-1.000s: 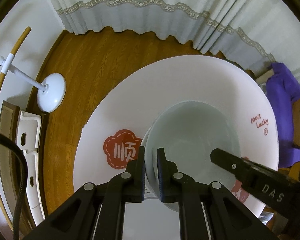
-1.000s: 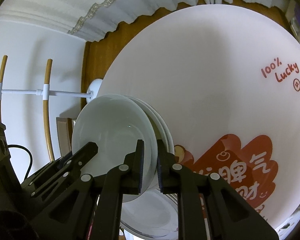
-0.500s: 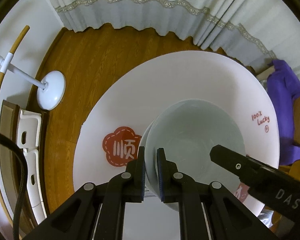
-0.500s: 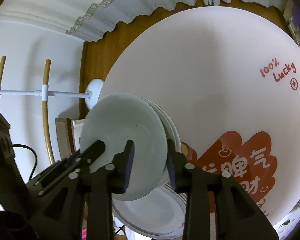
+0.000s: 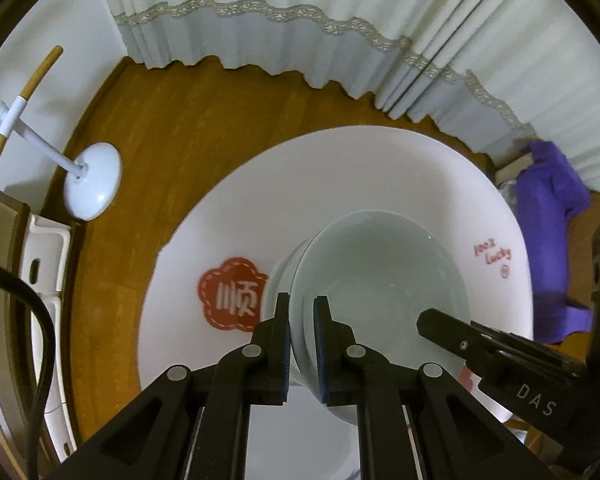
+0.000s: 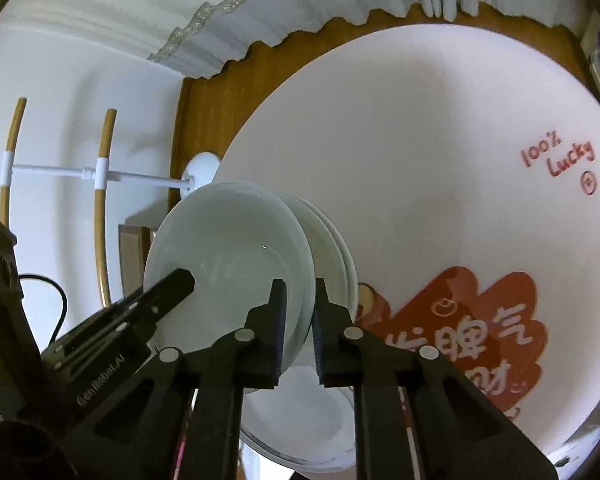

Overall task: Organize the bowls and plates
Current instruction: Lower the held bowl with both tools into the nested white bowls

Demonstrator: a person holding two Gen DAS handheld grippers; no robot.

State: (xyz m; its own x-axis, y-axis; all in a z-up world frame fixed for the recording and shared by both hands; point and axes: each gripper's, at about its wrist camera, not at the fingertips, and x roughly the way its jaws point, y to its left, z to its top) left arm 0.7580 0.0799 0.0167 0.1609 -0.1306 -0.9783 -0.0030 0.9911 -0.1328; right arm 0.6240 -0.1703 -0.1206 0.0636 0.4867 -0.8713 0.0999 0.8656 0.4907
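A pale green bowl (image 5: 380,280) is held in the air over the round white table (image 5: 340,168). My left gripper (image 5: 302,344) is shut on its near left rim. My right gripper (image 6: 300,332) is shut on the opposite rim of the same bowl (image 6: 228,264). A second white bowl or plate (image 6: 332,256) is nested right behind it; I cannot tell whether the fingers also pinch it. A larger white plate (image 6: 296,424) lies below, on the table (image 6: 420,140). Each gripper shows in the other's view.
The table carries red prints: a flower badge (image 5: 232,294), "100% Lucky" (image 6: 556,160) and a large red cloud (image 6: 460,328). A white stand base (image 5: 92,186) sits on the wood floor. A purple cloth (image 5: 548,232) lies at the right. Curtains hang behind.
My right gripper opened about half a second ago and has now shut again on the bowl's rim. The bowl has risen and the table looks farther away. The left gripper kept its hold.
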